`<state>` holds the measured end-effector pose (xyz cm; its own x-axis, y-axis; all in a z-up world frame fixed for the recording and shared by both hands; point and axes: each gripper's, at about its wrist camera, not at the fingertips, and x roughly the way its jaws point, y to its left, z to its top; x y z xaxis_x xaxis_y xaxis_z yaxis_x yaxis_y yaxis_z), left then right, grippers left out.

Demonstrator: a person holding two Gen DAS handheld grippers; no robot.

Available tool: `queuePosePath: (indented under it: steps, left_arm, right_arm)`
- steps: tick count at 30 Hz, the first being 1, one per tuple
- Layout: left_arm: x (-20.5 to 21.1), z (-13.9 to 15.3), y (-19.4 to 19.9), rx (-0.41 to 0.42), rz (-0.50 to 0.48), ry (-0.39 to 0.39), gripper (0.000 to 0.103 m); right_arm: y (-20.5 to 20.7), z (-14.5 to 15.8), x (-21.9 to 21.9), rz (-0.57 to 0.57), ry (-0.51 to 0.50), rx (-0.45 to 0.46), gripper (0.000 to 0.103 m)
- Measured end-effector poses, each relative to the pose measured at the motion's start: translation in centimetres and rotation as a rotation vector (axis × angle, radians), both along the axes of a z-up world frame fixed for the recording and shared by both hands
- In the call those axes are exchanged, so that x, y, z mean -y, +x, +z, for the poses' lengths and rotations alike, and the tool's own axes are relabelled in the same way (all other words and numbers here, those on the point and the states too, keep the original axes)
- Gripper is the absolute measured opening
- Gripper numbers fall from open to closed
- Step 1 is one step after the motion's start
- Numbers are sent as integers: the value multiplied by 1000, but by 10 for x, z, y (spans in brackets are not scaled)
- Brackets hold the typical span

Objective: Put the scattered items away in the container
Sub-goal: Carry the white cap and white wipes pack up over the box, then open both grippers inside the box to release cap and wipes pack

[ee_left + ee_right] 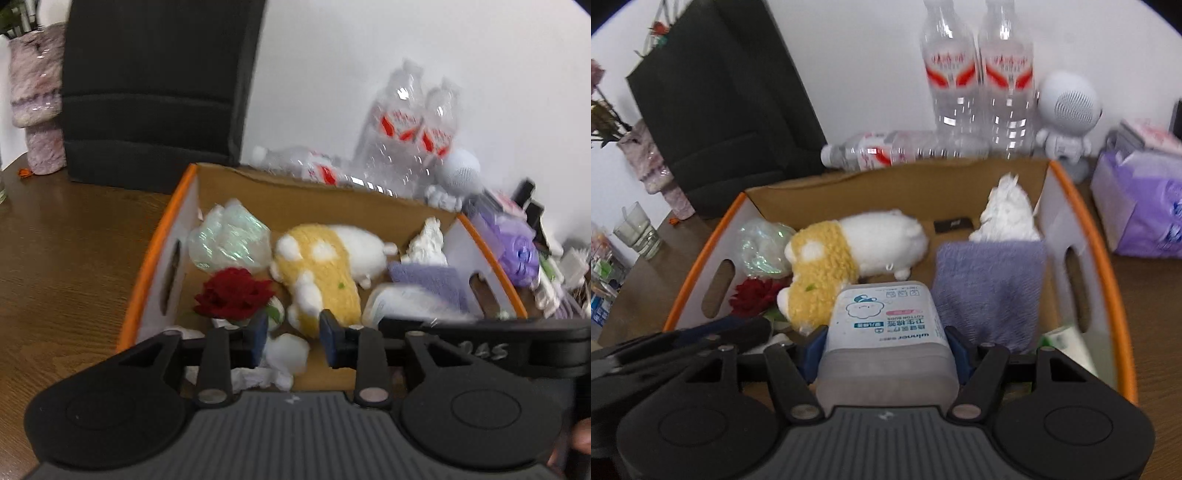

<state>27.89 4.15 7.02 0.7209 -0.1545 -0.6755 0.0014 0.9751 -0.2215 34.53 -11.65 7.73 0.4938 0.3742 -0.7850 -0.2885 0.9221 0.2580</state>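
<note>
An orange-rimmed cardboard box (159, 236) (1082, 206) holds a yellow-and-white plush toy (325, 266) (849, 243), a red fabric rose (232, 293) (757, 295), a crumpled iridescent bag (229, 240) (761, 247), a purple cloth (428, 282) (990, 288) and white crumpled tissue (426, 240) (1008, 210). My left gripper (293, 338) is open and empty over the box's near edge. My right gripper (886, 350) is shut on a cotton bud box (886, 332) and holds it over the box's near side; it also shows in the left wrist view (402, 302).
Behind the box stand two clear water bottles (979, 74), with one lying down (897, 149), and a white robot-shaped speaker (1067, 114). A purple tissue pack (1137, 206) is at the right. A black chair back (155, 92), a pink vase (35, 103) and a glass (637, 230) are at the left.
</note>
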Motion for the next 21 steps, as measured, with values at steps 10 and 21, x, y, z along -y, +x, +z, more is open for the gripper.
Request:
queuePosePath:
  steps: [10, 21]
  left_arm:
    - [-15, 39, -20, 103, 12, 14, 74]
    - [18, 39, -23, 27, -68, 227, 103]
  right_arm:
    - [0, -3, -14, 29, 45, -118, 78]
    - [-12, 44, 47, -63, -21, -128, 88]
